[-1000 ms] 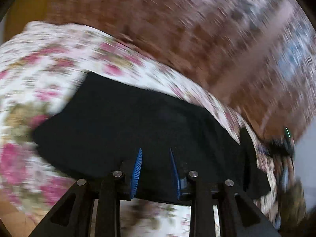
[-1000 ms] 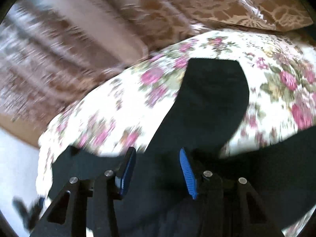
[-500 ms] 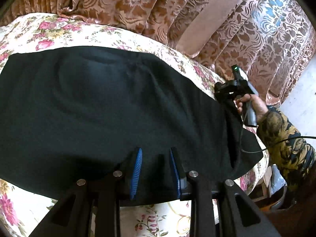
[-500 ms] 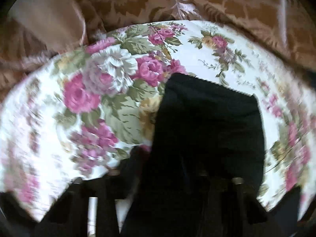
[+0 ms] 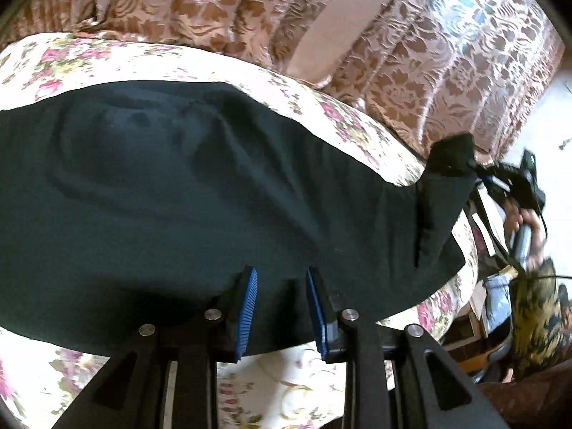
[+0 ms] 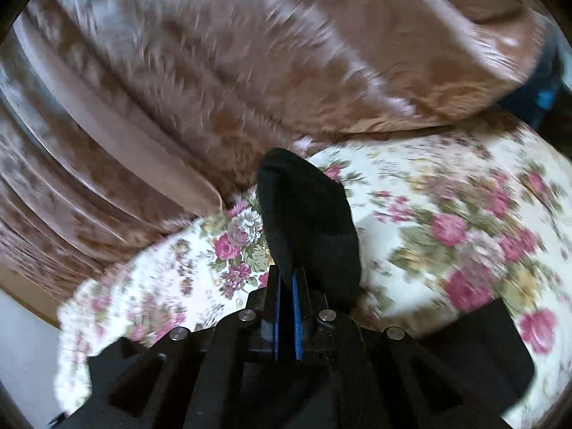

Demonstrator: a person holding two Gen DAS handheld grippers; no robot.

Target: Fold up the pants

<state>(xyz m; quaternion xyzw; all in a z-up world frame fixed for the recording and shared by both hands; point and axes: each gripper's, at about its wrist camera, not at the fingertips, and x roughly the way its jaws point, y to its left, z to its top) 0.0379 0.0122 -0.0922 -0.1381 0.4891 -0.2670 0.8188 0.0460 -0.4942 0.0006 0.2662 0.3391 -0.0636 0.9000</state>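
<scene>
Black fabric pants (image 5: 186,193) lie spread across a cream bed cover printed with pink roses and green leaves (image 5: 118,60), occupying most of the left wrist view. Brown and pink damask curtains (image 5: 411,71) hang behind the bed. Left gripper (image 5: 280,287): the two blue ribbed pads stand partly open, roughly a third of full travel, positioned at the near hem of the pants. Dark cloth fills the gap between the pads, but whether the pads press on it cannot be determined. Right gripper (image 6: 286,282): the jaws are closed tight, with the blue pads nearly meeting, and they clamp a narrow end of the pants (image 6: 304,221). This clamped end rises off the bed cover (image 6: 447,214) in a dark peak ahead of the fingers. In the left wrist view, the right gripper (image 5: 481,173) appears at the far right edge of the bed, carried by a hand (image 5: 525,221) in a yellow and black patterned sleeve (image 5: 536,314), with the lifted corner of cloth pulled up at its tip.
</scene>
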